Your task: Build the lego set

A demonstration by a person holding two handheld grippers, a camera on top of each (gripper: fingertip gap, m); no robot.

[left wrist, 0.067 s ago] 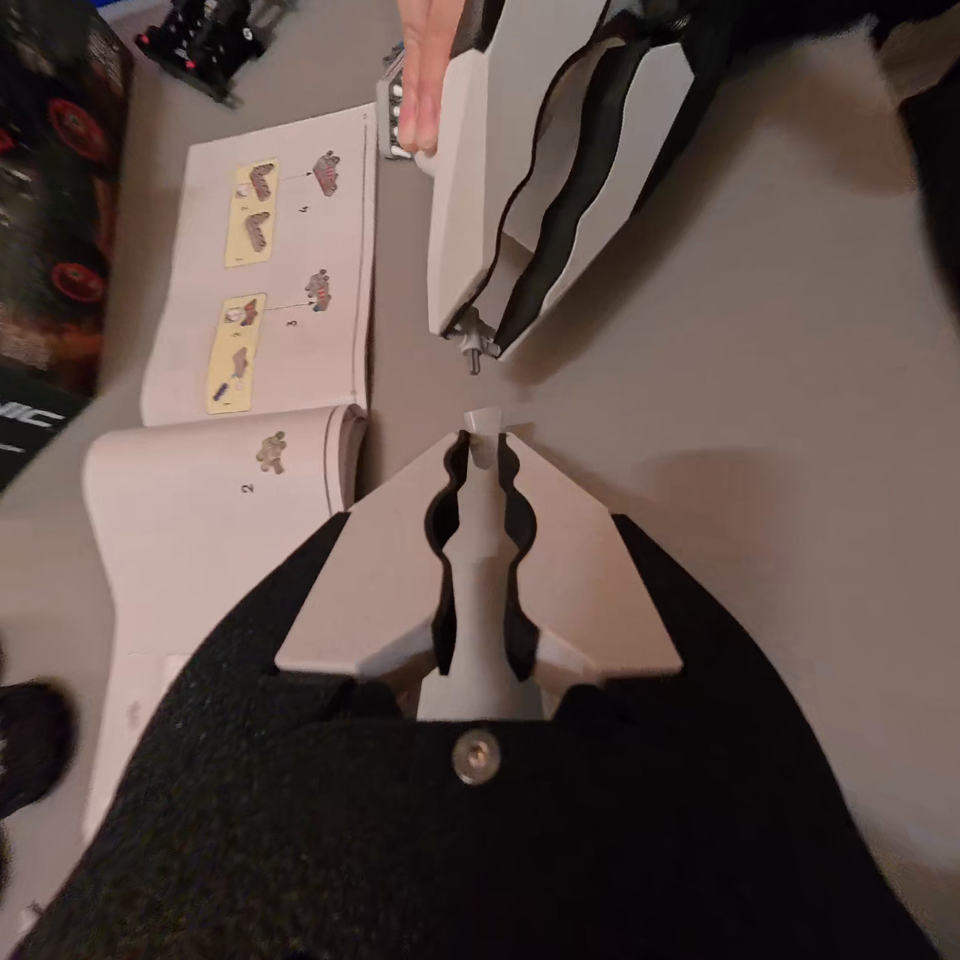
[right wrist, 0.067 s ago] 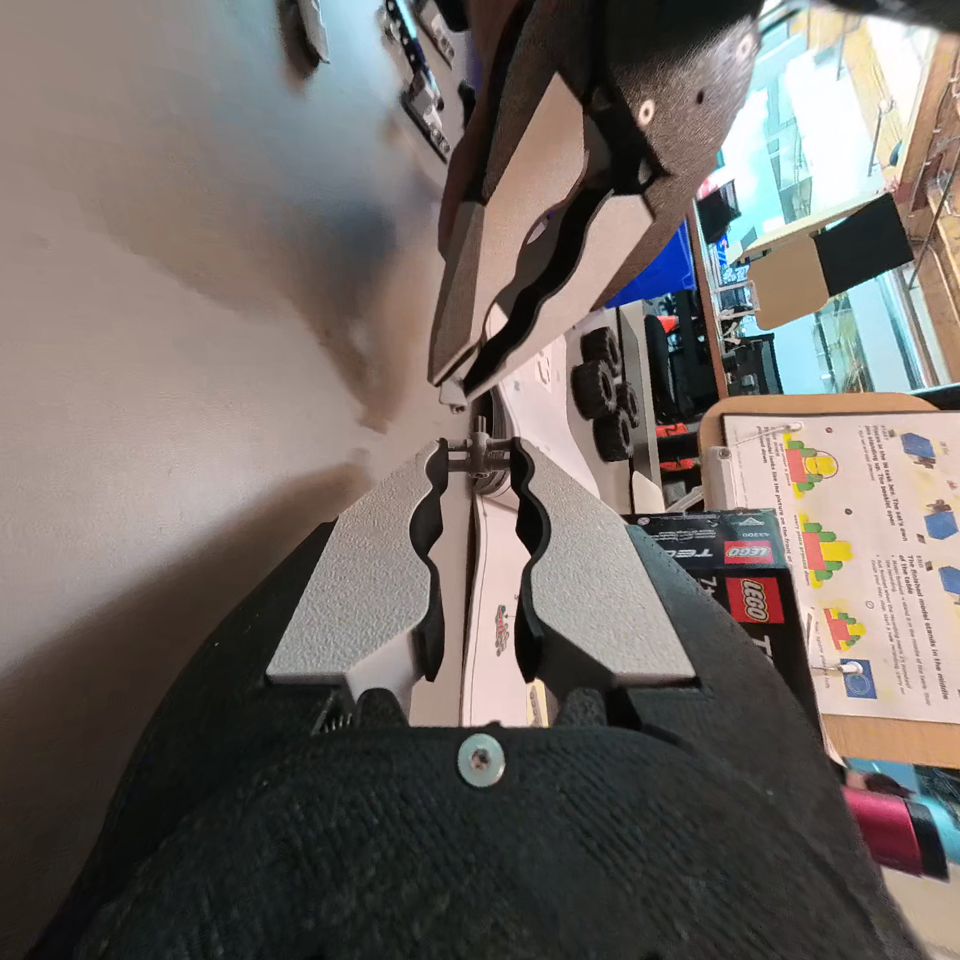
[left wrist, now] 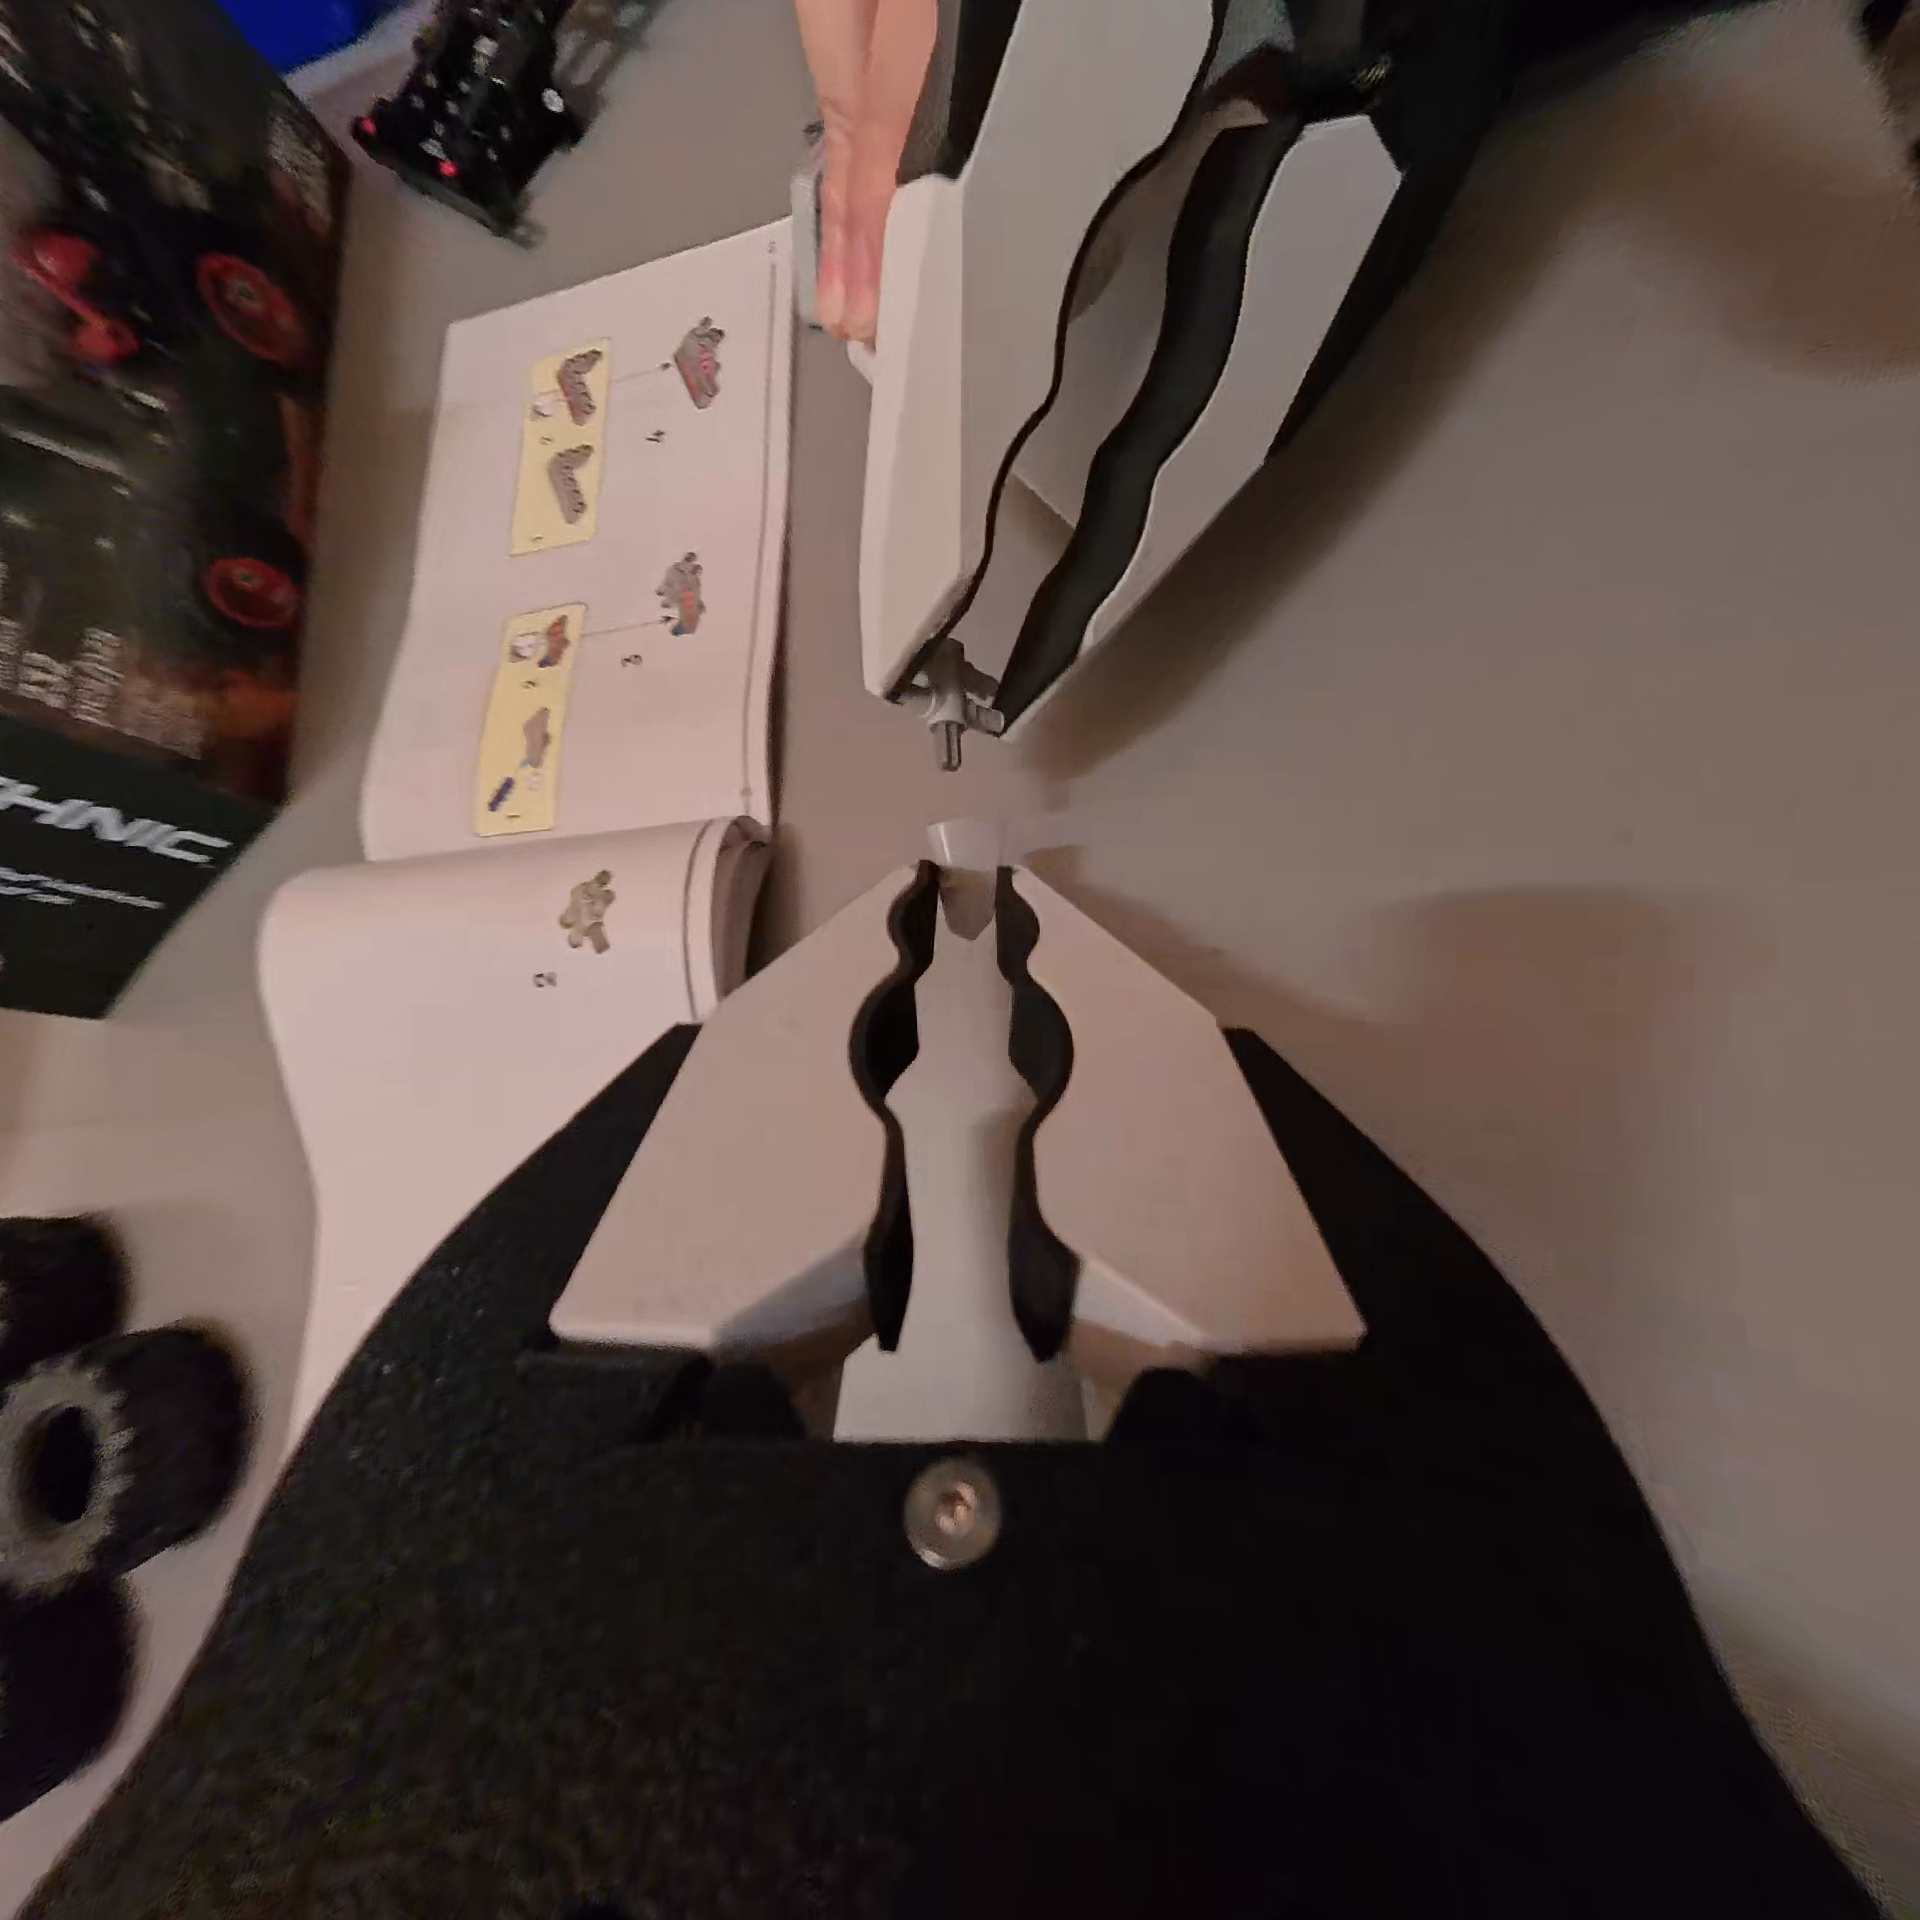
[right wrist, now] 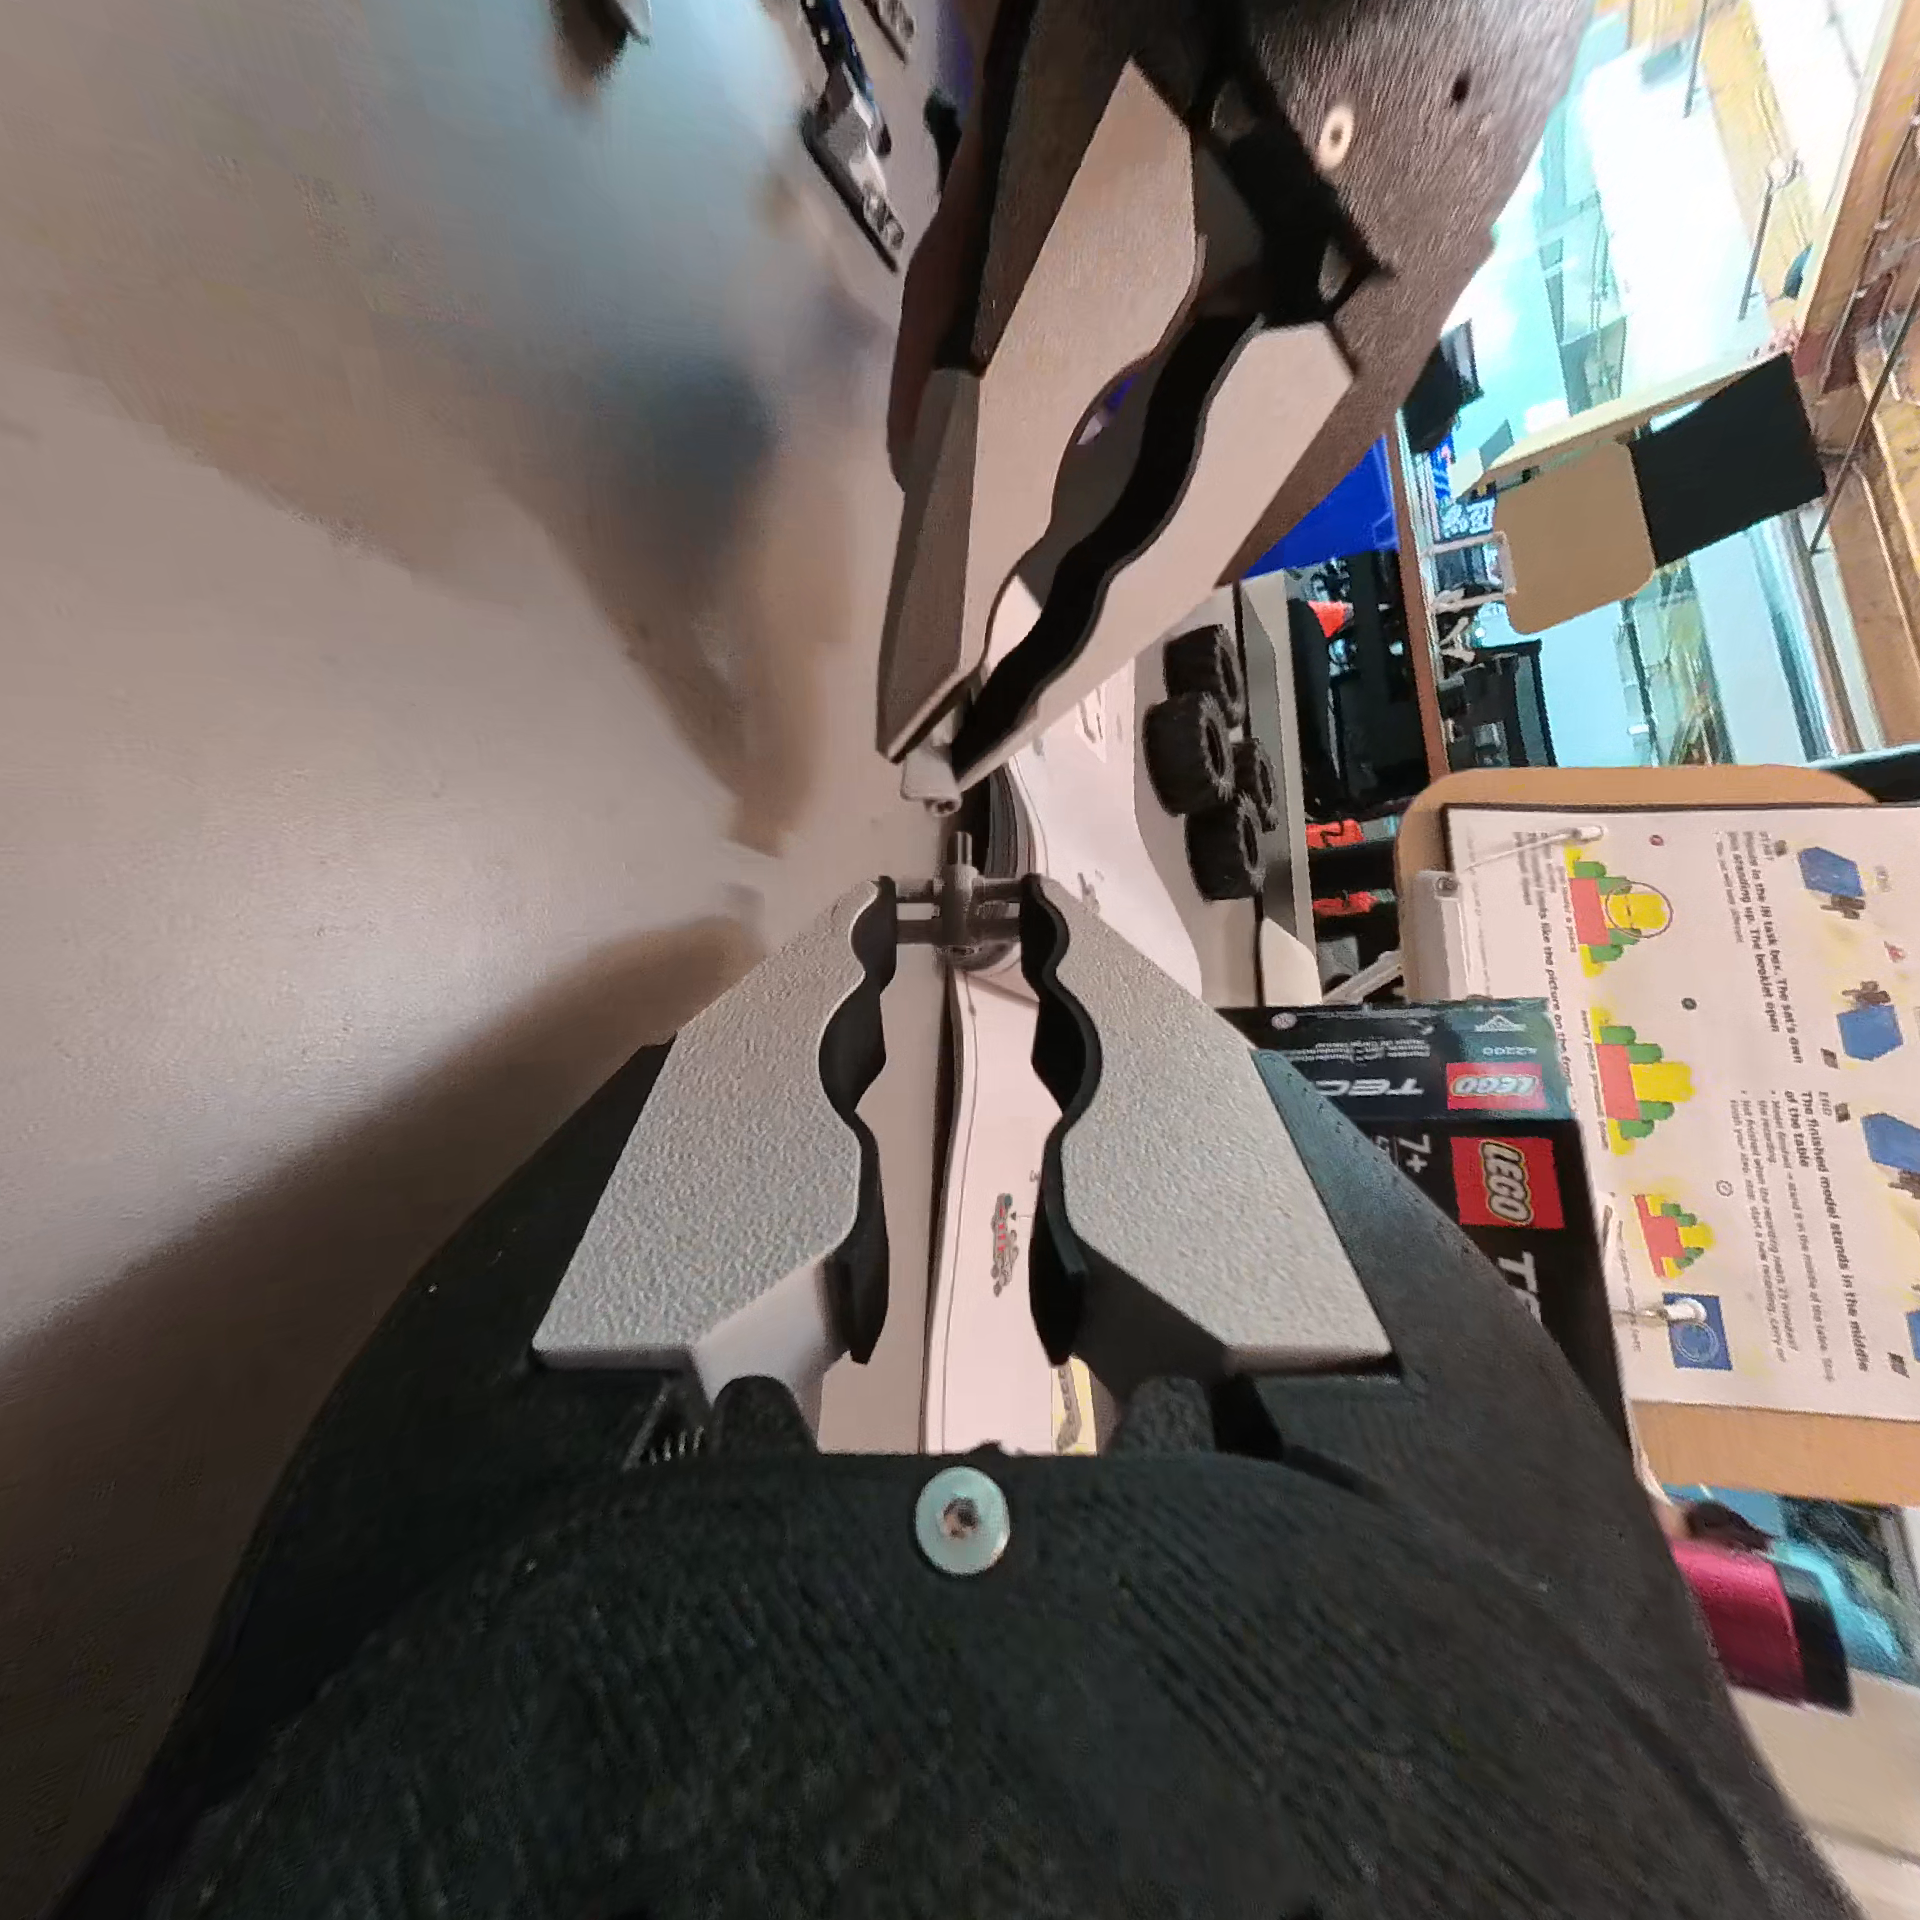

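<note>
My left gripper (left wrist: 962, 878) is shut on a small light grey lego piece (left wrist: 961, 854) whose end pokes out past its tips. My right gripper (right wrist: 954, 902) is shut on a small grey cross-shaped connector with pegs (right wrist: 951, 902). The two grippers face each other tip to tip, a short gap apart, above the table. In the left wrist view the right gripper (left wrist: 948, 698) comes in from the top with the connector (left wrist: 945, 707), one peg pointing at my piece. In the right wrist view the left gripper (right wrist: 928, 774) comes from above with the light piece (right wrist: 928, 781).
An open instruction booklet (left wrist: 582, 582) lies left of the grippers, a dark lego box (left wrist: 135, 436) beyond it. Black tyres (left wrist: 73, 1455) lie at the left edge. A black partly built model (left wrist: 478, 114) stands at the back. A person's fingers (left wrist: 852, 208) show beside the right gripper. My right tips are roughly 30 cm from the black partly built model (left wrist: 478, 114).
The view has shifted slightly; the grippers still face each other with about the same small gap. Both keep their pieces.
</note>
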